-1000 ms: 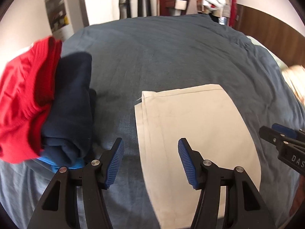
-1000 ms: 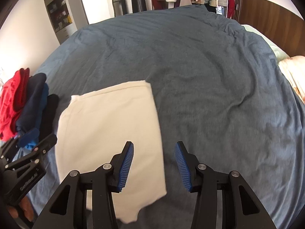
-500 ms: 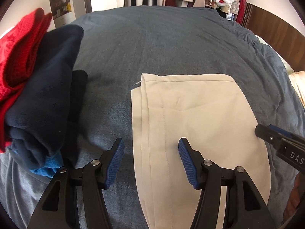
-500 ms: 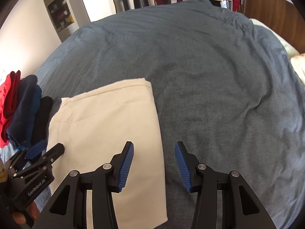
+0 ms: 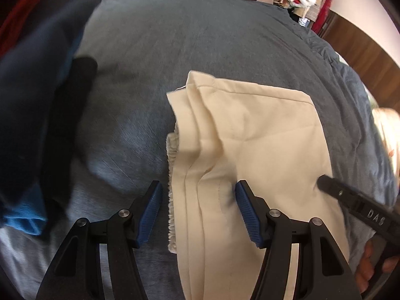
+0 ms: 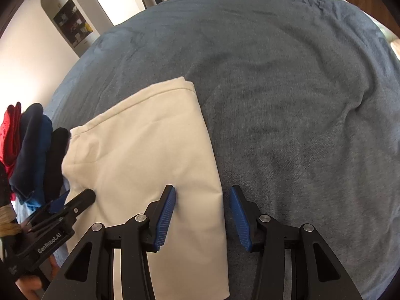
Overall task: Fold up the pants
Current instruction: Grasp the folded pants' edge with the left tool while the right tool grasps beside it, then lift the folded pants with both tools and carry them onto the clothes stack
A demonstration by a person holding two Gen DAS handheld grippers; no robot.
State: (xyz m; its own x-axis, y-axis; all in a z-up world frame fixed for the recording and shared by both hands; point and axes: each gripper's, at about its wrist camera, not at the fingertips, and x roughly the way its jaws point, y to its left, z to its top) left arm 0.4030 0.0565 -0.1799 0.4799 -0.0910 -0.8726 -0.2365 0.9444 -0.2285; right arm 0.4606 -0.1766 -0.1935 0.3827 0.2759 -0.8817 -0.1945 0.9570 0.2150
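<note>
Pants (image 5: 262, 150) in cream cloth are lying folded on the grey-blue bedspread (image 6: 287, 87), and we are working at both of their side edges. We are holding the left gripper (image 5: 198, 208) with its jaws partly open, straddling the left edge where the gathered waistband is showing; one blue pad is touching the cloth on top, the other is sitting out over the bedspread, and nothing is being pinched. We are holding the right gripper (image 6: 202, 212) the same way at the right edge, its jaws partly open with the edge of the cloth lying between them, not clamped. Beside the pants on the left, a pile of folded clothes (image 6: 30, 150) in red, navy and black is sitting.
</note>
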